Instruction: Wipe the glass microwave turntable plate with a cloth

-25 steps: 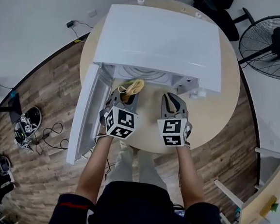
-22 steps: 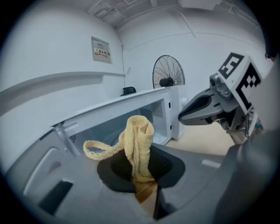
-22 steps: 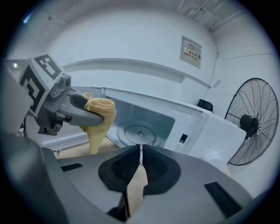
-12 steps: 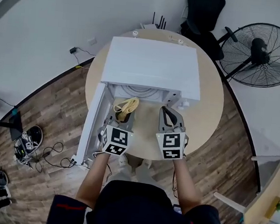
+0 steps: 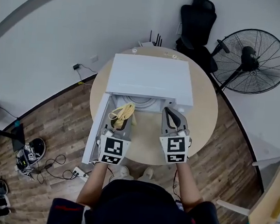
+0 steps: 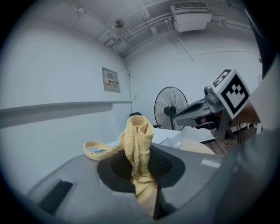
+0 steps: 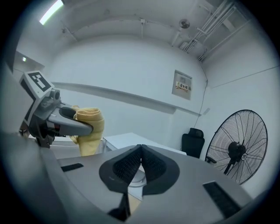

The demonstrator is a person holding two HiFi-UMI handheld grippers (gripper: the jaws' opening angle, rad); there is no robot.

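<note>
On the far left, over the wood floor (image 5: 56,121), a tangle of cables (image 5: 31,153) lay near the wall. Right of it stood a round wooden table (image 5: 203,114) bearing a white microwave (image 5: 150,76), whose door (image 5: 97,125) hung open to the left. Just right of the door, the left gripper (image 5: 121,120) pointed toward the open cavity. Its jaws were clamped on a yellow cloth (image 5: 124,111). In the left gripper view the cloth stood bunched up between the ribbed pads (image 6: 159,164), with one loop trailing off to the left.

Inside the cavity, beyond both grippers and untouched by either, the glass turntable plate (image 5: 142,102) lay flat on the microwave floor.

Further right, the right gripper (image 5: 172,113) was held level with the left one and well apart from it, also aimed at the cavity. Its jaws were pressed together with nothing between them, as the right gripper view showed.

Beyond the table's far right edge stood a black office chair (image 5: 199,21). At the far right was a pedestal fan (image 5: 252,55) on the pale floor.
</note>
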